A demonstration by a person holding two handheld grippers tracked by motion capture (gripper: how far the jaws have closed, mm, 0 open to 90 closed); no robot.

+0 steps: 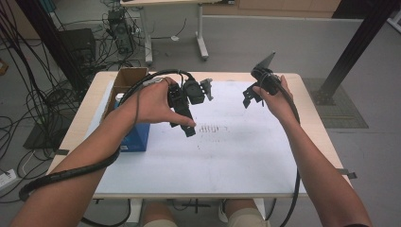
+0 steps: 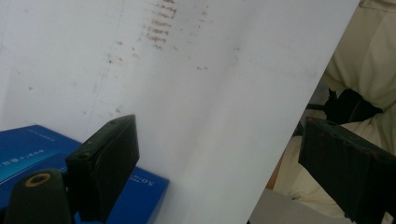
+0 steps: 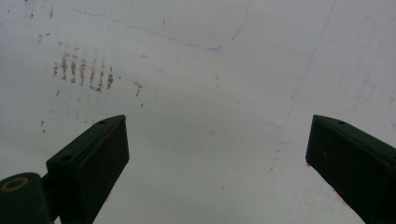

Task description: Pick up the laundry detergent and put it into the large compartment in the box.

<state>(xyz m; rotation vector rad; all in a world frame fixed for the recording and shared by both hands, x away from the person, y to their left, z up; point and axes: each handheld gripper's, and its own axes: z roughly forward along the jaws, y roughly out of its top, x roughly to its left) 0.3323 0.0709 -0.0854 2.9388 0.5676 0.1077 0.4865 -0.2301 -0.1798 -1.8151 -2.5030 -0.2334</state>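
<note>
Both black tongs (image 1: 187,118) (image 1: 250,97) gape empty above the smooth, smudged white sheet (image 1: 227,156).

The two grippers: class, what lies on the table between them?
In the high view, only bare white sheet with brownish smudge marks lies between the left gripper and right gripper.

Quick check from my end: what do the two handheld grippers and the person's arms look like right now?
Both the left gripper and the right gripper are black, with blocky rectangular jaws flecked reddish. A thick black cable trails from each; the right carries a grey three-cornered plate. Forearms are bare, no sleeves.
</note>
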